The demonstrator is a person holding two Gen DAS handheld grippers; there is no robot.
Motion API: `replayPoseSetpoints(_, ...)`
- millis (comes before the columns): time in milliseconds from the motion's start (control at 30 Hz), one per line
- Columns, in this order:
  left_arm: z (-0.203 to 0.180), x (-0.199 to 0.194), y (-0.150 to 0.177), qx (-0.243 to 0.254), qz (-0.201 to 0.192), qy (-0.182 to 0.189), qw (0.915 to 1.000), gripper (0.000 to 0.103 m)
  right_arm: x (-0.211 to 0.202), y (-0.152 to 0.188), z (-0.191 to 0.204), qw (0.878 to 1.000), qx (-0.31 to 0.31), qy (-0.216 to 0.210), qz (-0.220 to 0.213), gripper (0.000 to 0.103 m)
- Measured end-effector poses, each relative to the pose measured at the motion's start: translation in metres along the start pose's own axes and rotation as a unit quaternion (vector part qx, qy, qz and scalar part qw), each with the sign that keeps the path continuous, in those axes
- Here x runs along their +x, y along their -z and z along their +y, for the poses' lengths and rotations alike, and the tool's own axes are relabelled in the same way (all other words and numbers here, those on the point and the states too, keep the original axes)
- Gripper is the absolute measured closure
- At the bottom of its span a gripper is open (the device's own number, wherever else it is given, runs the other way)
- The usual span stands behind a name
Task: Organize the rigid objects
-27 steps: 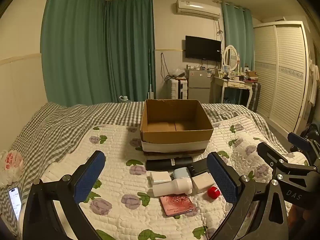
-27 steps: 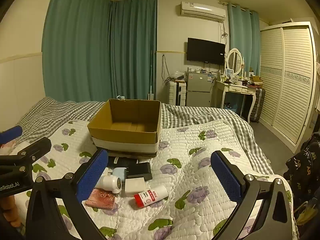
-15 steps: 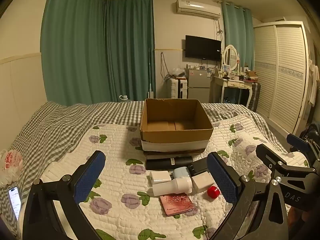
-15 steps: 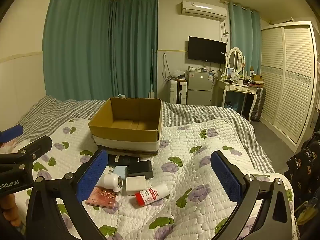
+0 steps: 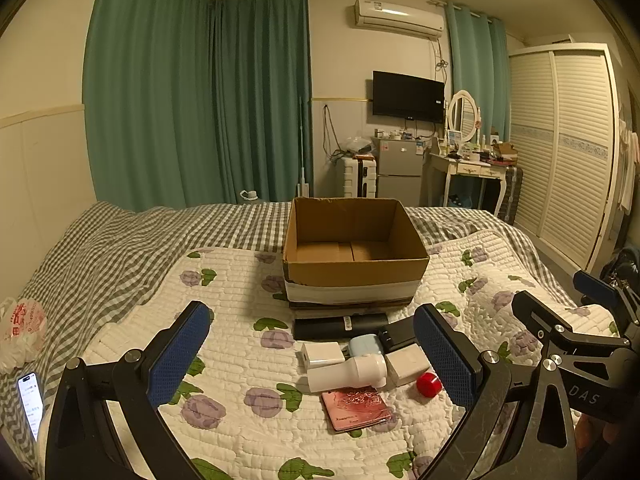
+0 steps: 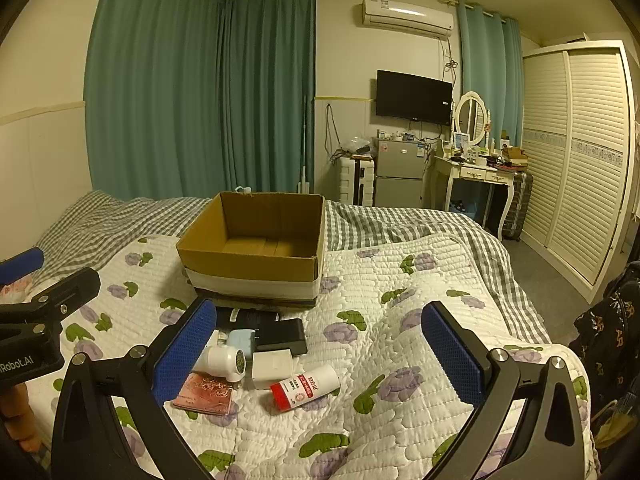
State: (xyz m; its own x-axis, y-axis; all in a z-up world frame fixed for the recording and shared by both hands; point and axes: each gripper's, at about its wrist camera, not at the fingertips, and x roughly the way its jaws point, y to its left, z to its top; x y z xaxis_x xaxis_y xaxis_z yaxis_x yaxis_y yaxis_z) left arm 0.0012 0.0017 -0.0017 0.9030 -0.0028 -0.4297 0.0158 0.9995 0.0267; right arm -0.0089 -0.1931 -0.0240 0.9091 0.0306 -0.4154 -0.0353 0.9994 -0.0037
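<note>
An empty cardboard box (image 5: 356, 278) (image 6: 256, 268) stands on the quilted bed. In front of it lies a cluster of objects: a long black case (image 5: 340, 326), a black block (image 6: 282, 336), a light-blue charger (image 5: 364, 345), a white adapter (image 5: 322, 354), a white lint remover (image 5: 348, 372) (image 6: 224, 360), a white cube (image 5: 406, 366) (image 6: 272, 368), a red-capped white bottle (image 6: 306, 387) and a pink booklet (image 5: 356, 408) (image 6: 206, 394). My left gripper (image 5: 312, 356) is open and empty above them. My right gripper (image 6: 320, 354) is open and empty, to the right.
A phone (image 5: 30, 404) and a plastic bag (image 5: 20, 330) lie at the bed's left edge. Beyond the bed stand a fridge (image 5: 398, 174), a suitcase (image 5: 360, 176), a dressing table (image 5: 472, 172) and a wardrobe (image 5: 568, 152). Dark clothing (image 6: 616, 340) hangs at the right.
Both grippers have drifted very slightly; the view is almost the same. Nothing was taken hold of or moved.
</note>
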Motion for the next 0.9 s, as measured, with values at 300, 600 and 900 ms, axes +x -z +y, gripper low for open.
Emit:
replayPoseSetpoints(300,0.0003,-0.0007,-0.0014,0.0,0.0,0.0,1.0,0.0,0.0008,0.0003,0.0002,1.0,-0.001,0.0,0.0,0.0)
replayPoseSetpoints(600,0.0007,-0.0005,-0.0015,-0.001,0.001,0.0,1.0,0.0,0.0016,0.0002,0.0011,1.0,-0.002,-0.001,0.002,0.0)
replayPoseSetpoints(900,0.0005,-0.0006,-0.0015,-0.001,0.001,0.0,1.0,0.0,0.0026,0.0026,0.0019,1.0,-0.001,-0.002,0.003,0.0)
